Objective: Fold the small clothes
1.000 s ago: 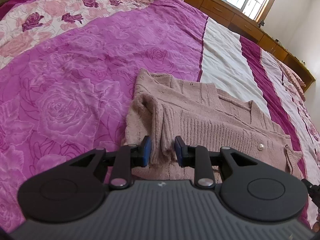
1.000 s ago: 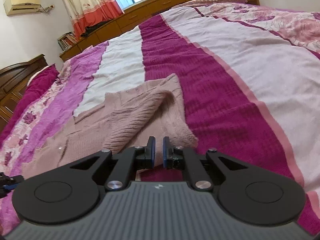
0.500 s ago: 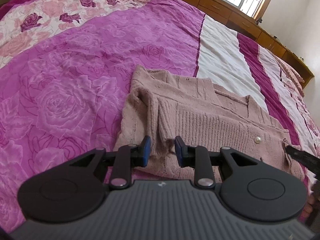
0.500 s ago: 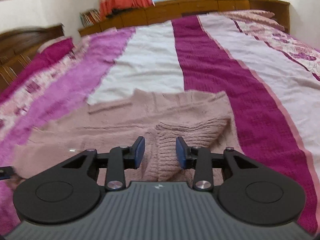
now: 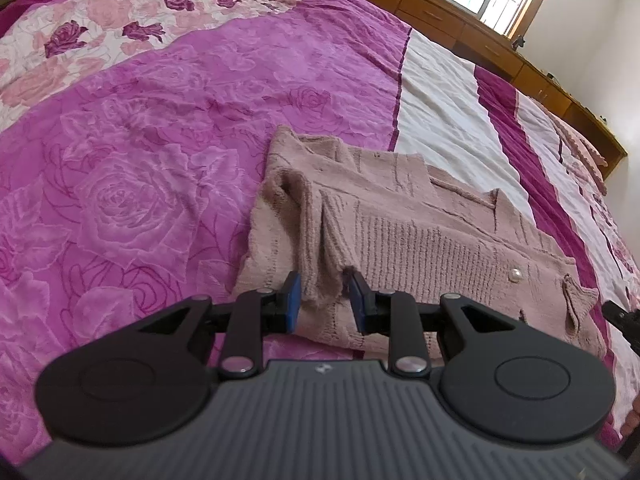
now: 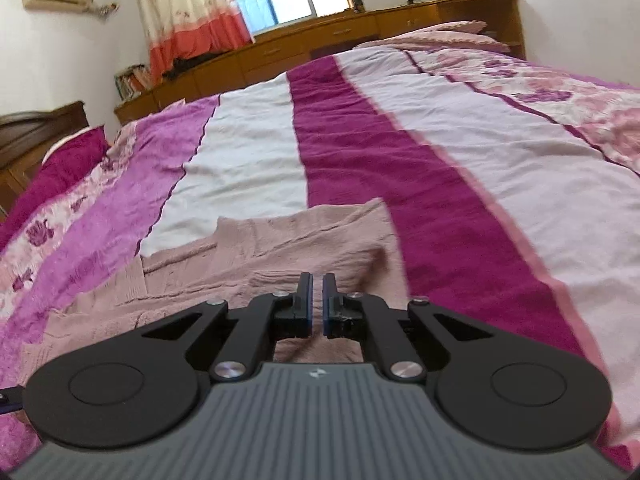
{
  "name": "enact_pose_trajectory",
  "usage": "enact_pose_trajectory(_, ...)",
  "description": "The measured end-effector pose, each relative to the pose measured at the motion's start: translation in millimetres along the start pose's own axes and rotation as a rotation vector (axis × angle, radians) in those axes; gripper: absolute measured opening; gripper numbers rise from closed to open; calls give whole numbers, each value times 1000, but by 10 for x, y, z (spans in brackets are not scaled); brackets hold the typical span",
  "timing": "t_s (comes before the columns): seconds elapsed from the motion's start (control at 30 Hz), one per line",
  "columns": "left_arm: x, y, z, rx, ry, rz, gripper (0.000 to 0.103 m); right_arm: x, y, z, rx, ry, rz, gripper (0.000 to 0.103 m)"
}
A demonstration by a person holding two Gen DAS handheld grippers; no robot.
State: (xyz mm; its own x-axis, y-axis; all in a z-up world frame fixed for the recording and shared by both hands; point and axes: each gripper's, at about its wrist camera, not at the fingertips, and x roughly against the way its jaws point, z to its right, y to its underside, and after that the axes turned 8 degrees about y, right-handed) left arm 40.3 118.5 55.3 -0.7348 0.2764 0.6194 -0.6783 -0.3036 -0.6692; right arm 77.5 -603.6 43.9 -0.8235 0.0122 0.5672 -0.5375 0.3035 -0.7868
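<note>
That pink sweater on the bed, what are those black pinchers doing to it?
A person is folding the pink sweater on the bedspread with two hand-held grippers. The left gripper is open, its fingers on either side of a bunched sleeve. The right gripper is nearly closed above the sweater's other side, with nothing visibly pinched. Both sleeves look folded inward already.

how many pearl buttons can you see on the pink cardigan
1. A single pearl button shows on the pink cardigan, near its right front edge in the left wrist view. Folded fabric may hide others; the right wrist view is too blurred to show any.
</note>
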Motion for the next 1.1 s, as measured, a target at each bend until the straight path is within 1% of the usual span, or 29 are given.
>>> enact_pose_trajectory(0.03, -5, 4, 11, -2, 0, -1, 28, 26, 5, 49, -9, -14, -12, 4)
enact_pose_trajectory(0.1, -11, 13, 33, -2, -4, -2, 28, 18, 1, 99, -16, -65, -69, 5)
enact_pose_trajectory(0.17, -13, 14, 58, 2, 2, -2, 29, 16, 6, 47, 4, -87, -79, 7)
enact_pose_trajectory(0.2, -7, 18, 78, 1, 7, -1, 29, 10, -6, -7, 34, -87, -78, 16)
enact_pose_trajectory(0.23, -1, 20, 93, -4, 9, -1, 29, 5, -18, -63, 53, -82, -73, 32)
enact_pose_trajectory(0.27, 10, 25, 111, -12, 10, 1, 29, -14, -40, -112, 59, -69, -68, 42)
enact_pose_trajectory(0.3, 17, 29, 123, -20, 11, 2, 28, -31, -54, -152, 50, -60, -66, 58)
enact_pose_trajectory(0.33, 24, 34, 130, -24, 11, 3, 28, -54, -69, -192, 35, -54, -60, 62)
enact_pose_trajectory(0.4, 24, 40, 123, -21, 11, 4, 28, -116, -93, -290, 37, -49, -58, 62)
enact_pose_trajectory(0.5, 9, 51, 95, -9, 13, -1, 29, -264, -93, -484, 75, -27, -68, 62)
enact_pose_trajectory(0.57, -1, 63, 80, -5, 14, -5, 29, -405, -75, -609, 96, -10, -90, 62)
enact_pose_trajectory(0.63, -5, 80, 58, 1, 16, -7, 29, -550, -38, -684, 96, -10, -121, 62)
enact_pose_trajectory(0.67, -8, 86, 46, 5, 18, -9, 29, -599, -12, -698, 90, -1, -119, 62)
enact_pose_trajectory(0.7, -10, 92, 35, 9, 19, -11, 29, -639, 12, -711, 89, 7, -107, 60)
enact_pose_trajectory(0.77, -15, 99, 20, 11, 20, -15, 29, -656, 42, -708, 76, 40, -87, 41)
enact_pose_trajectory(0.8, -15, 101, 18, 11, 19, -15, 29, -655, 48, -696, 75, 64, -80, 24)
enact_pose_trajectory(0.83, -16, 101, 11, 11, 20, -15, 28, -651, 52, -665, 74, 78, -77, 20)
enact_pose_trajectory(0.87, -16, 102, 3, 13, 21, -15, 29, -645, 47, -613, 58, 67, -77, 15)
enact_pose_trajectory(0.9, -17, 103, 0, 15, 21, -15, 29, -626, 40, -556, 36, 66, -76, 8)
enact_pose_trajectory(0.97, -15, 103, -6, 19, 21, -13, 29, -561, 12, -439, 1, 58, -65, 8)
enact_pose_trajectory(1.1, -9, 103, 0, 18, 17, -11, 28, -264, -7, -209, -72, 22, -12, 8)
